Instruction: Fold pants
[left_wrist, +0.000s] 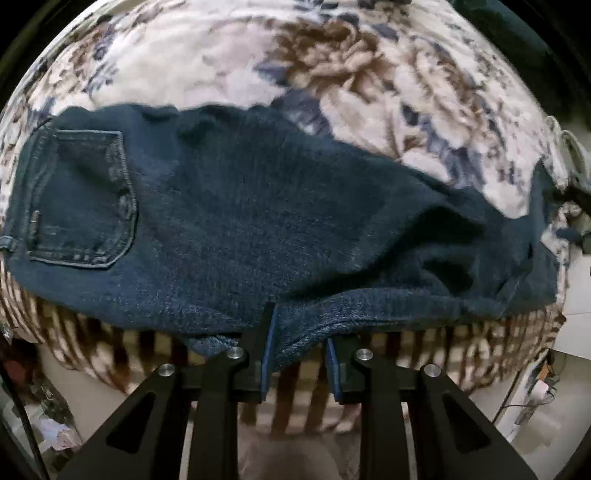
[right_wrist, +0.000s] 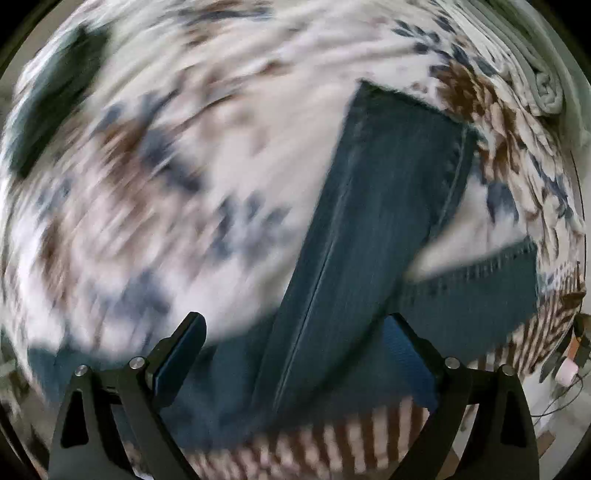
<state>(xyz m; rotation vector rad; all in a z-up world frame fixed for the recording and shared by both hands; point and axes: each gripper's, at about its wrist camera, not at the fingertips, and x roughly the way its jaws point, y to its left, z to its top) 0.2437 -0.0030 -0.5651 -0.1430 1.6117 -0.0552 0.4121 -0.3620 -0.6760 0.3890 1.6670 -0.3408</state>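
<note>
Dark blue jeans lie across a floral bedspread, back pocket at the left. My left gripper is shut on a bunched fold of the jeans at their near edge, over the bed's edge. In the blurred right wrist view, a jeans leg runs from near centre up to the right, its hem near the top. A second leg spreads right. My right gripper is open above the leg, its fingers wide apart on either side.
The bedspread's striped border hangs over the near bed edge. A rolled grey blanket lies at the far right. A dark cloth sits at the far left. Floor with cables shows beyond the bed's right side.
</note>
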